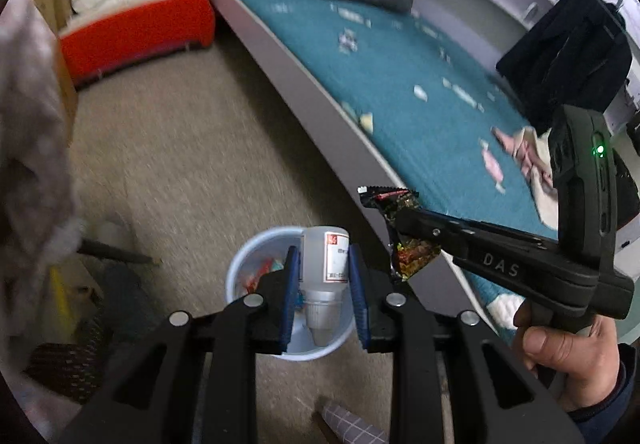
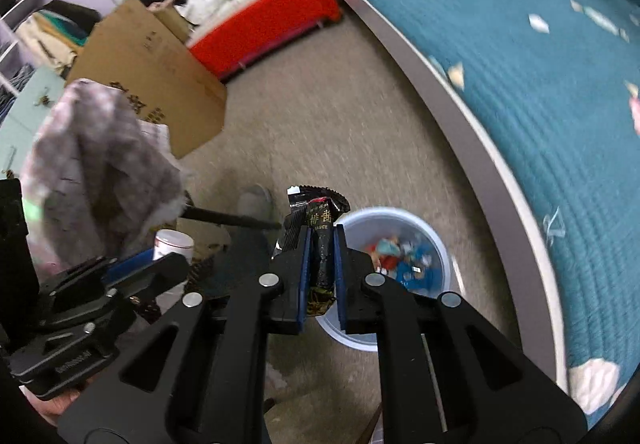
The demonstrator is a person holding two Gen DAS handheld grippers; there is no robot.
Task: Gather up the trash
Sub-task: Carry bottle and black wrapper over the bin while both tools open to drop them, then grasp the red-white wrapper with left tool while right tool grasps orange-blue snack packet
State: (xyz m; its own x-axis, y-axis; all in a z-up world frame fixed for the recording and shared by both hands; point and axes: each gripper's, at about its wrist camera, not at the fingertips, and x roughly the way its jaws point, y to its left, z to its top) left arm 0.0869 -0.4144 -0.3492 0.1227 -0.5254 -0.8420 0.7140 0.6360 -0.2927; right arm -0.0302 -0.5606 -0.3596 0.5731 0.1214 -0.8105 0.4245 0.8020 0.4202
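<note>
Over the carpet's pale blue bin (image 1: 240, 276), my left gripper (image 1: 325, 276) pinches a plastic bottle (image 1: 325, 268); my right gripper (image 2: 322, 268) pinches a dark wrapper (image 2: 320, 244).

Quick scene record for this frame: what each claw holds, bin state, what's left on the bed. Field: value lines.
left claw: shut on small plastic bottle, above the bin
right claw: shut on dark snack wrapper, beside the bin's rim
bin: pale blue, on carpet by the bed, already holds colourful wrappers
bed: teal cover, scattered small wrappers remain
</note>
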